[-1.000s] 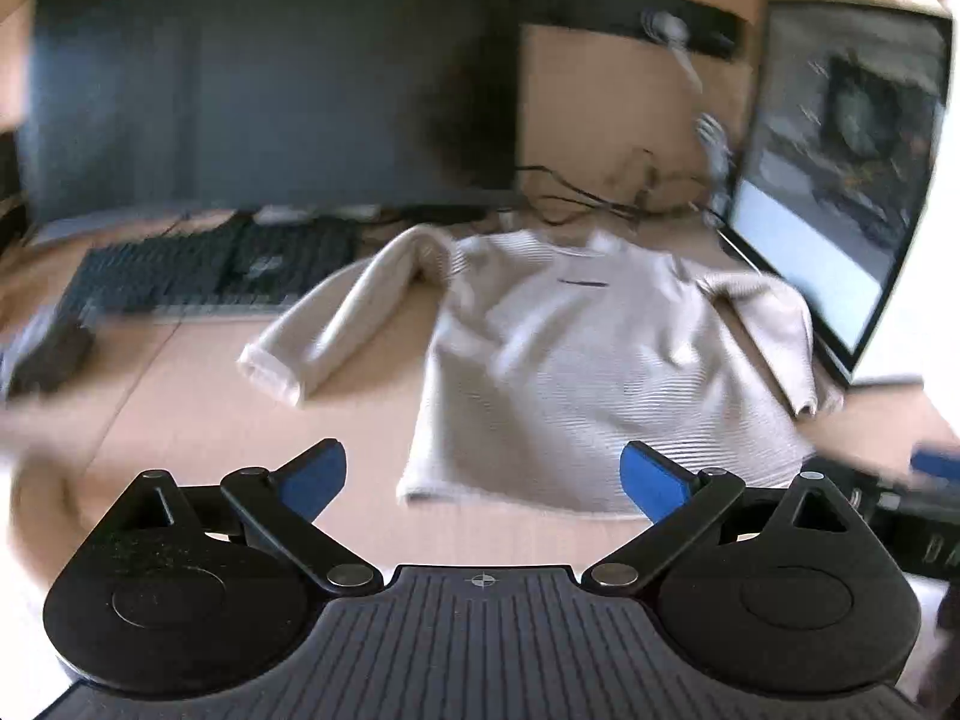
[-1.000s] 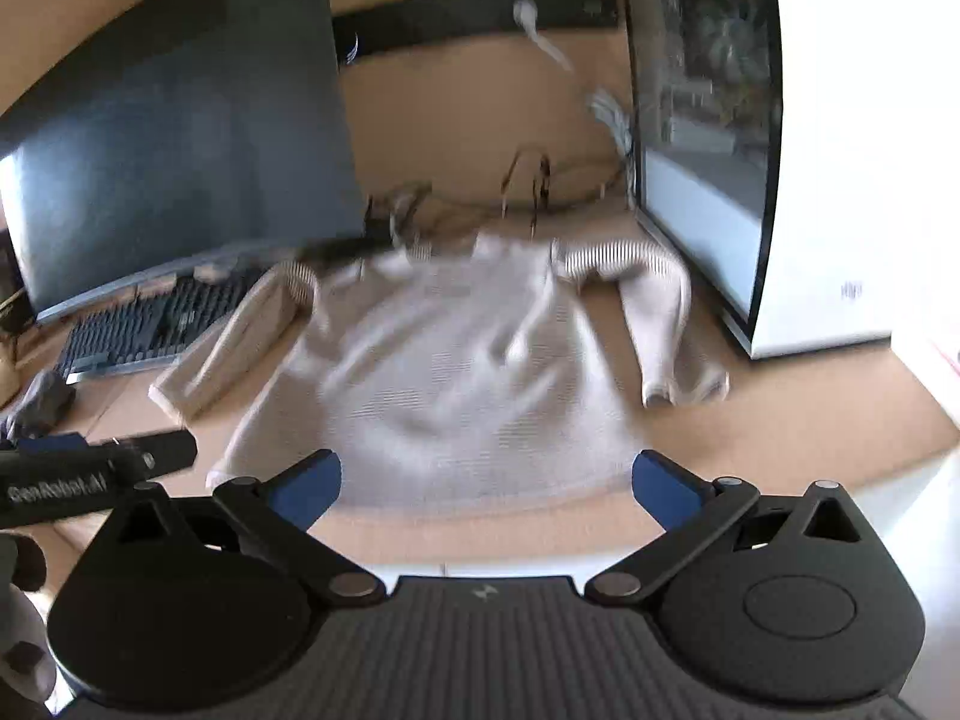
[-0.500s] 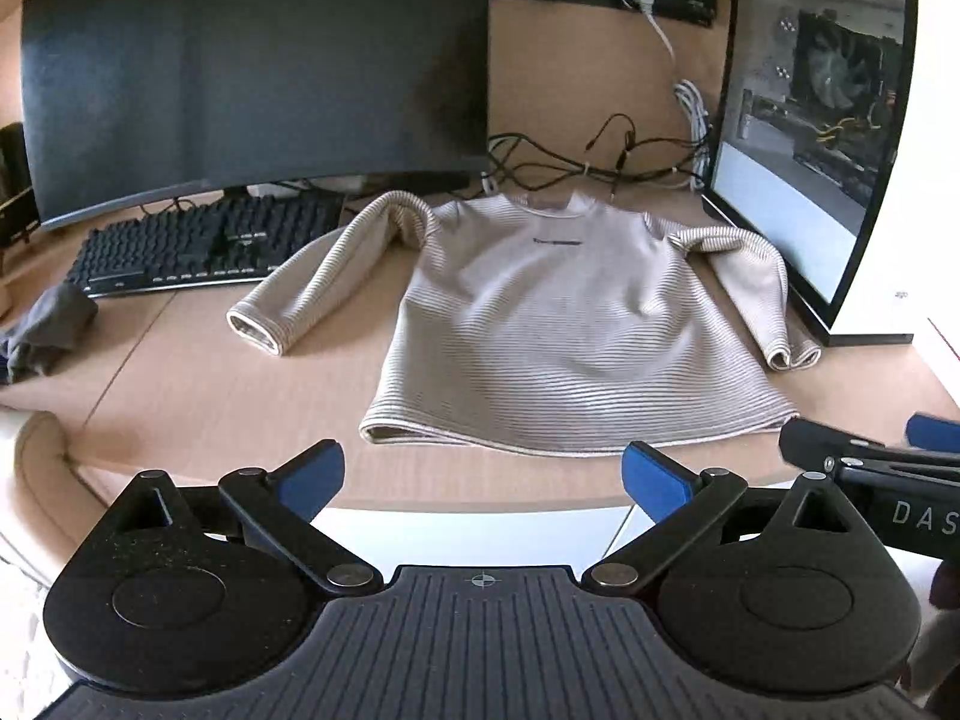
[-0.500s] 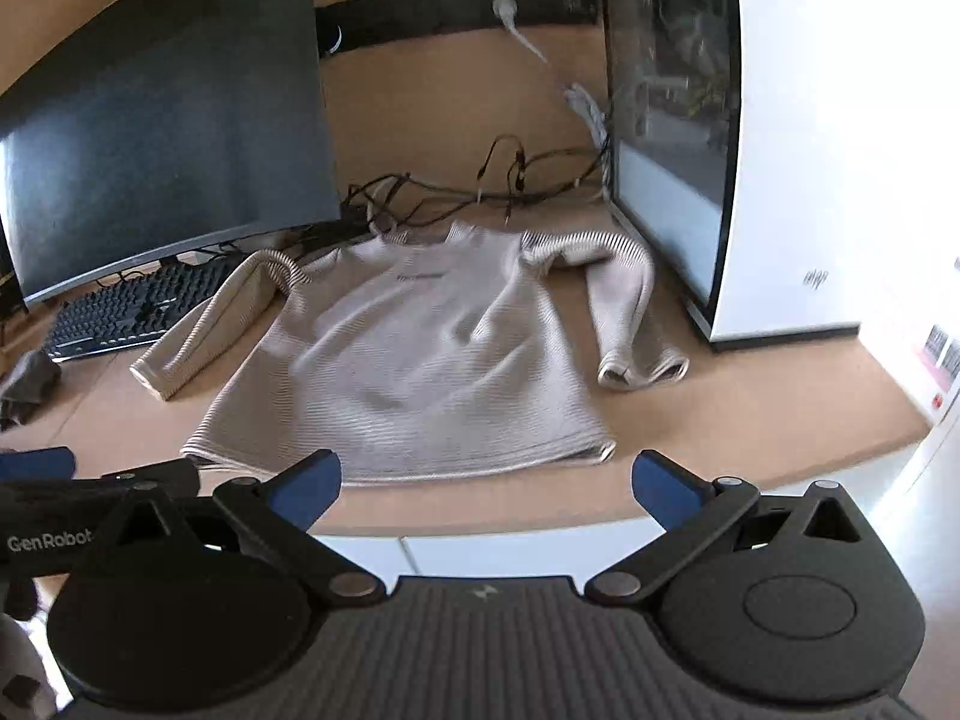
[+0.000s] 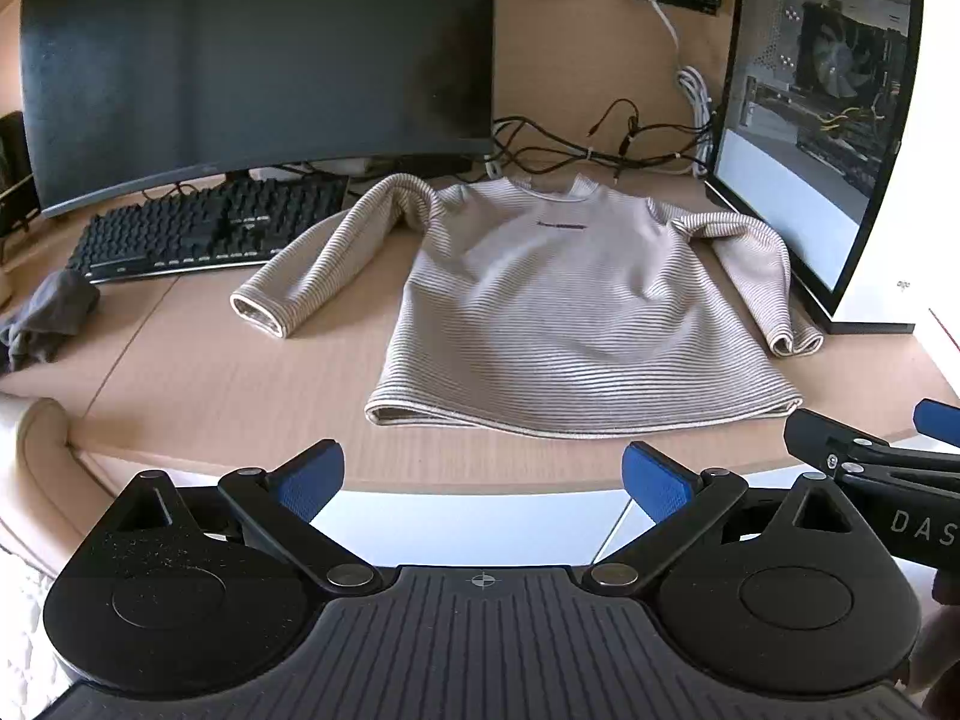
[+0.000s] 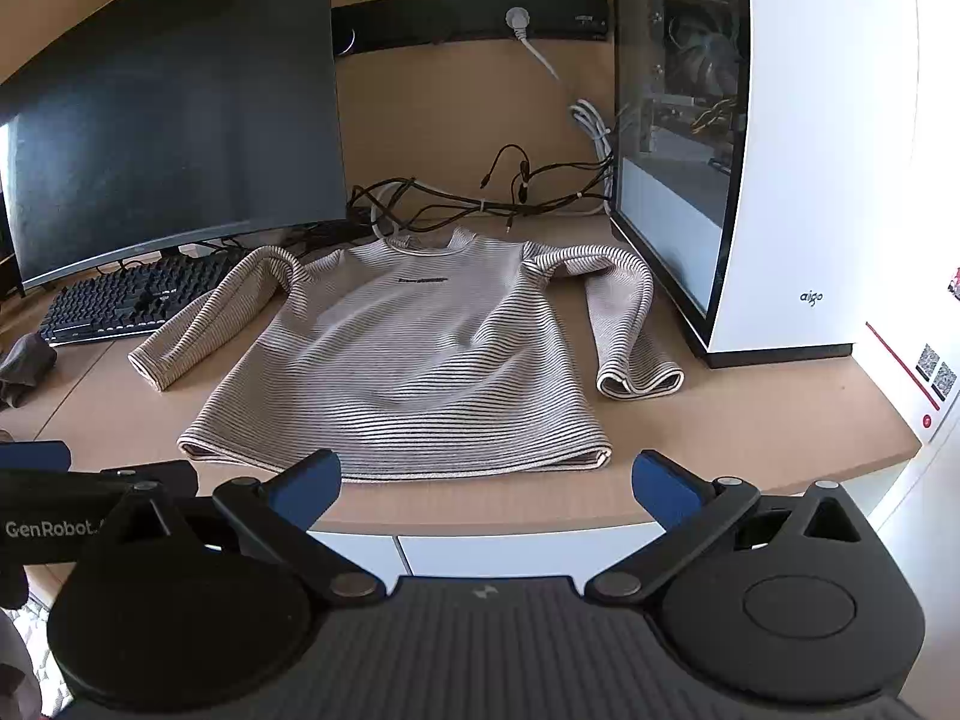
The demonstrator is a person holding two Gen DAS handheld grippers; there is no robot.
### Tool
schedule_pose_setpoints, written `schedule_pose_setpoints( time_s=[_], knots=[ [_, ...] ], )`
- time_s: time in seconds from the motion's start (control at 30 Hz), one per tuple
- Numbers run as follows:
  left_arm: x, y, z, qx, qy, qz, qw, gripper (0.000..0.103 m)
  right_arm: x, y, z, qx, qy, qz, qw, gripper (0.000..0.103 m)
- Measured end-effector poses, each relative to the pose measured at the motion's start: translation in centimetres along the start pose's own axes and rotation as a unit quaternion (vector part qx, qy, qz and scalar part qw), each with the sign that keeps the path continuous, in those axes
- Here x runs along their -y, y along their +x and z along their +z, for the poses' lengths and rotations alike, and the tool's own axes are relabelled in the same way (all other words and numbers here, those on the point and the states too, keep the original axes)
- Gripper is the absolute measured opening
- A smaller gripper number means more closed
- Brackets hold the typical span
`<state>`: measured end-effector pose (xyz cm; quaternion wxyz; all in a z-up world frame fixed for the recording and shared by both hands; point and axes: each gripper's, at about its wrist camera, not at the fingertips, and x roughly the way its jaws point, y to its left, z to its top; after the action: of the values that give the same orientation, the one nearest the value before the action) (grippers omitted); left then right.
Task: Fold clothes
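A beige striped long-sleeved sweater (image 5: pixel 558 306) (image 6: pixel 414 360) lies flat and face up on the wooden desk (image 5: pixel 210 396), collar toward the wall, hem near the front edge. One sleeve (image 5: pixel 312 270) stretches toward the keyboard; the other (image 5: pixel 762 276) bends down beside the computer case. My left gripper (image 5: pixel 483 477) hangs open in front of the desk edge, short of the hem, nothing between its blue pads. My right gripper (image 6: pixel 486 480) is open too, just before the hem. Each gripper shows at the edge of the other's view.
A dark curved monitor (image 5: pixel 258 72) and black keyboard (image 5: pixel 204 228) stand at the back left. A white computer case with a glass side (image 6: pixel 750 168) stands at the right. Tangled cables (image 6: pixel 480 198) lie behind the collar. A grey cloth (image 5: pixel 48 318) sits at the left edge.
Both views have pulled back and steadied after a blurred sweep; the sweater now sits farther off, beyond the desk edge. Both grippers have stayed open. The sweater has not moved.
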<state>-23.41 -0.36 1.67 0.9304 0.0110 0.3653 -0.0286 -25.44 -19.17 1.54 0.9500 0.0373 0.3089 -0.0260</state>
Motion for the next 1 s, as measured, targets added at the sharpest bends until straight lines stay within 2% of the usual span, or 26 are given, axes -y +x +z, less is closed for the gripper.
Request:
schedule_pose_setpoints(
  time_s=[0.3,1.0],
  knots=[
    [-0.2,0.7,0.0,-0.020,-0.006,-0.005,0.9998,0.101,0.0,0.4,-0.3,-0.015,0.001,-0.003,1.000,0.103],
    [-0.2,1.8,0.3,-0.033,-0.008,0.002,0.9994,0.102,-0.2,1.1,-0.3,-0.027,-0.004,-0.004,1.000,0.103]
  ],
)
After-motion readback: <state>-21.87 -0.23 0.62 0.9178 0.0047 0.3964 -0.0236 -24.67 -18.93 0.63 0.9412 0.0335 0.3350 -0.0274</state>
